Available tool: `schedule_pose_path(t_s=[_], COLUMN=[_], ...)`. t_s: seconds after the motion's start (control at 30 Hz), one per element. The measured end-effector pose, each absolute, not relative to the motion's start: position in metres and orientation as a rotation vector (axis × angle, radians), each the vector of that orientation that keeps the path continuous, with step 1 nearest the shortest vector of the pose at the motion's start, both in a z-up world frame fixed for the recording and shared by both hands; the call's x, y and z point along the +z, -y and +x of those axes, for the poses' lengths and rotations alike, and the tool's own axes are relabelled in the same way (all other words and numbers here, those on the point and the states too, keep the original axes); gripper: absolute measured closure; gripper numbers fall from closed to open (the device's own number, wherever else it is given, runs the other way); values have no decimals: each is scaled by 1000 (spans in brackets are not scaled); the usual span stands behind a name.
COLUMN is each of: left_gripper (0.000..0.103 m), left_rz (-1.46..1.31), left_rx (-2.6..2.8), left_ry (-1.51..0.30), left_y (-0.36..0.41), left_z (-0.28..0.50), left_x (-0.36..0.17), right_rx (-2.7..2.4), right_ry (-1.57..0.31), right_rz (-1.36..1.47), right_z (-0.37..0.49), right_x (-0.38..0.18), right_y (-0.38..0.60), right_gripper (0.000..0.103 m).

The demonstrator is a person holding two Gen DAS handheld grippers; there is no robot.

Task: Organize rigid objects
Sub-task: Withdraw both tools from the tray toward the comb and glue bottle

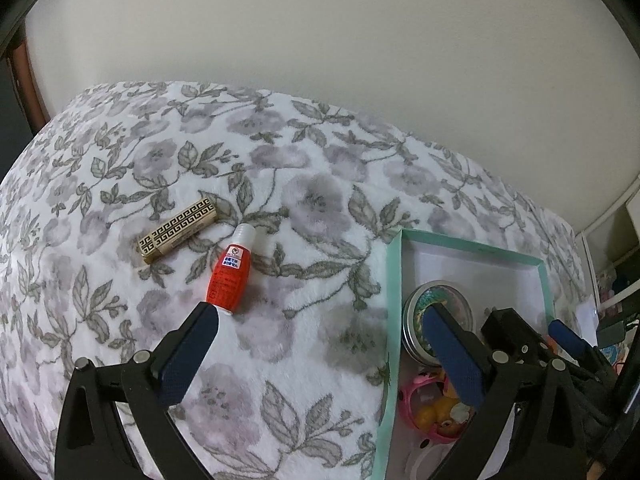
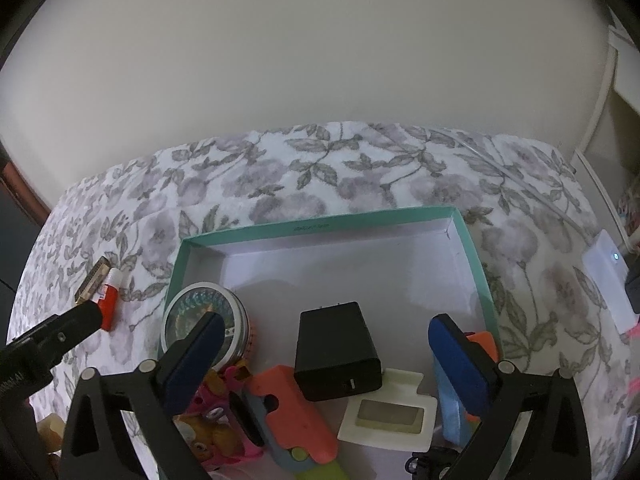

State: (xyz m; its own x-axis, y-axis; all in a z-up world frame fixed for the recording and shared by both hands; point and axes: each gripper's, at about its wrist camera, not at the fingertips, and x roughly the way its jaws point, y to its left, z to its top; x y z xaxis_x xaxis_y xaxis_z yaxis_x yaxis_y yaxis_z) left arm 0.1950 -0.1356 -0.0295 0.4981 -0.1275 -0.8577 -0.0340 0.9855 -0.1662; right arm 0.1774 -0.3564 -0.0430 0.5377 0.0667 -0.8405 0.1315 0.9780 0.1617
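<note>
A red bottle with a white cap (image 1: pixel 229 276) and a gold patterned box (image 1: pixel 177 230) lie on the floral blanket, left of a teal-rimmed white box (image 1: pixel 394 276). My left gripper (image 1: pixel 320 320) is open and empty, its left fingertip just short of the bottle's base. My right gripper (image 2: pixel 326 330) is open and empty above the teal box (image 2: pixel 320 225), over a black charger (image 2: pixel 337 350). The bottle (image 2: pixel 109 306) and gold box (image 2: pixel 93 280) also show in the right wrist view. The left gripper's finger (image 2: pixel 76 322) reaches toward them.
In the teal box lie a round tin (image 2: pixel 200 314), a pink toy (image 2: pixel 218 416), an orange and grey item (image 2: pixel 292 412), a white flat case (image 2: pixel 390 414) and a blue item (image 2: pixel 454 412). A white device (image 2: pixel 610 284) sits on the blanket at right. A wall stands behind.
</note>
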Motion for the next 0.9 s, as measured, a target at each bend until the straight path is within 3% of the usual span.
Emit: schedule_pose_path(t_s=[0.4, 0.9], left_gripper=[1, 1], left_rz=[-206, -346], left_rx=[-22, 102], left_ry=[-993, -1061], left_y=[81, -32], left_z=[205, 218], left_x=[-2, -23], right_rx=[78, 276], right_ry=[-924, -927], right_rz=[209, 83], right_z=[176, 175], right_x=[0, -9], right_y=[319, 221], right_gripper=[0, 0])
